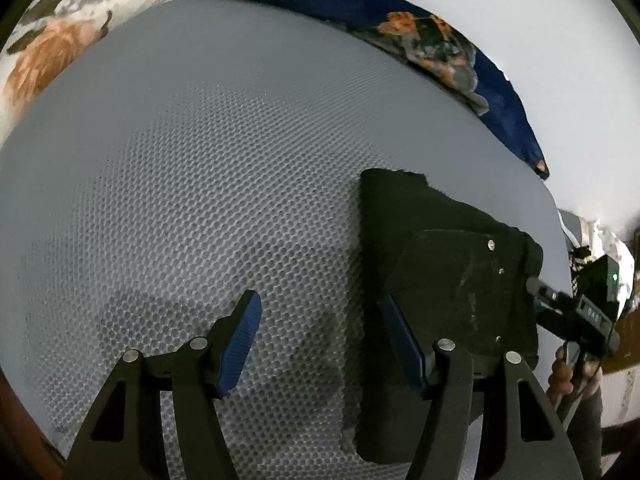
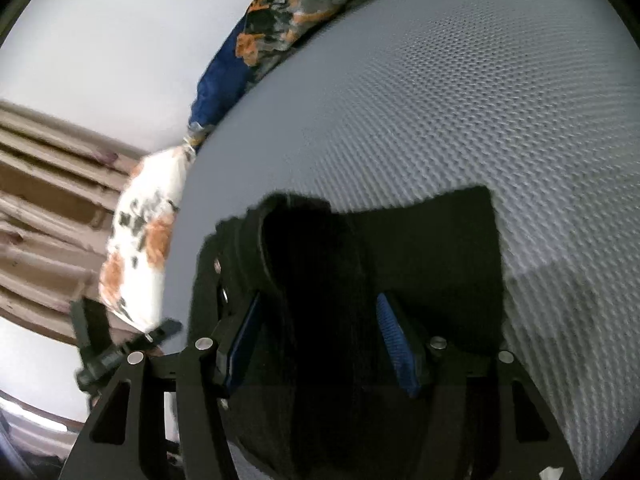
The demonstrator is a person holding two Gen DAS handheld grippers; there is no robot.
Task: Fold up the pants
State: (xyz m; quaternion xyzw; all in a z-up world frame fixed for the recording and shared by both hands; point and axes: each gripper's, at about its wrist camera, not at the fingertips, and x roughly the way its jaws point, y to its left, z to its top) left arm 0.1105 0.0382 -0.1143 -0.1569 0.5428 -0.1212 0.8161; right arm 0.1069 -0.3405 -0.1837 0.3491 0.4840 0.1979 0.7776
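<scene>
Two hand-held grippers work over black fabric pants (image 1: 404,216), which lie folded into a compact dark block on the right, near part of a grey honeycomb-textured mattress pad (image 1: 192,184). The left gripper (image 1: 320,344) hangs with its jaws spread wide and nothing between the blue-ribbed pads, its right finger just over the block's left edge. The right gripper (image 2: 318,340) is likewise open, its pads straddling a raised ridge of cloth without visibly pinching it; whether they touch the fabric cannot be told. The fold looks largely done. Finishing it well likely means closing on all layers of one edge together, carrying them over squarely to meet the far edge, then pressing flat so the bundle does not spring open. A navy floral-print blanket (image 1: 432,36) lies bunched along the pad's far edge, and a white floral pillow (image 1: 52,32) sits at the far left; both are well apart from the pants and block nothing.
</scene>
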